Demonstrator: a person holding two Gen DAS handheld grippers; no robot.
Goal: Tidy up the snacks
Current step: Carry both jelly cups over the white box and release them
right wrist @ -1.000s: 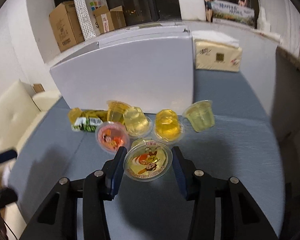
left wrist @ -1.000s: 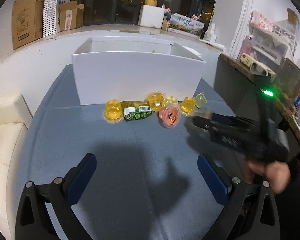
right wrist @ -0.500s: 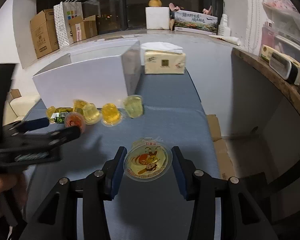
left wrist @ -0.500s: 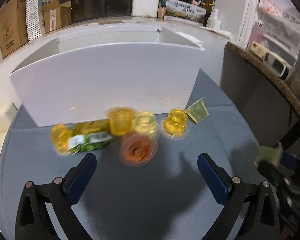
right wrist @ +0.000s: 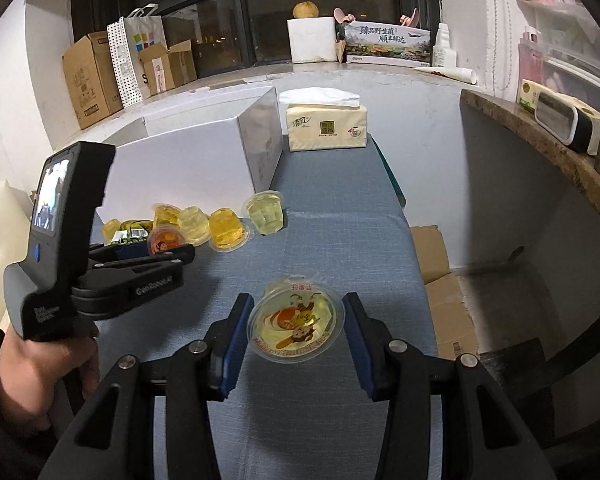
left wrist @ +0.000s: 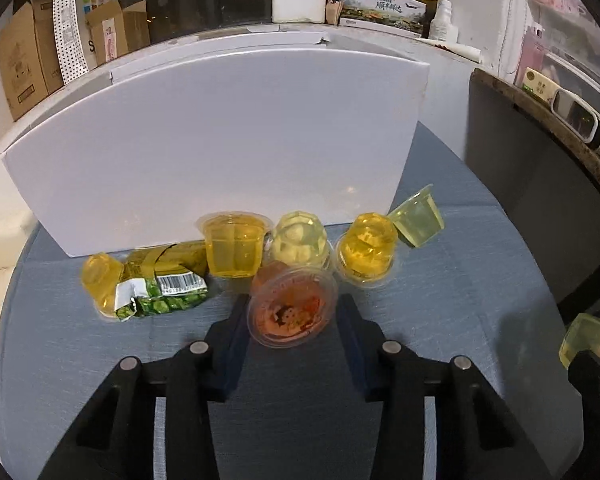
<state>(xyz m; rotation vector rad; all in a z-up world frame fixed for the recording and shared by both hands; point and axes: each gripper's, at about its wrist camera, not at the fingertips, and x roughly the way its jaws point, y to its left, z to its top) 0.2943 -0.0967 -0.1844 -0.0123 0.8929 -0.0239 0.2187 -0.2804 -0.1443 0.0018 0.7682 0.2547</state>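
Note:
My left gripper (left wrist: pixel 292 316) has its pads on both sides of a red jelly cup (left wrist: pixel 292 310) lying on its side in front of the white box (left wrist: pixel 220 140). Around it lie several yellow jelly cups (left wrist: pixel 366 252) and a green snack packet (left wrist: pixel 160 280). My right gripper (right wrist: pixel 296 324) is shut on a yellow jelly cup with a cartoon lid (right wrist: pixel 296 326), held above the blue table to the right of the row. That cup also shows at the right edge of the left wrist view (left wrist: pixel 588 340).
The white box (right wrist: pixel 188 160) stands open-topped on the blue table (right wrist: pixel 340 232). A tissue pack (right wrist: pixel 326 126) lies behind it. A dark counter (right wrist: pixel 540 140) runs along the right. Cardboard boxes (right wrist: pixel 440 280) sit on the floor beside the table.
My left gripper moved forward to the snack row and closed around the red jelly cup. My right gripper carried its yellow cup back and to the right, away from the row.

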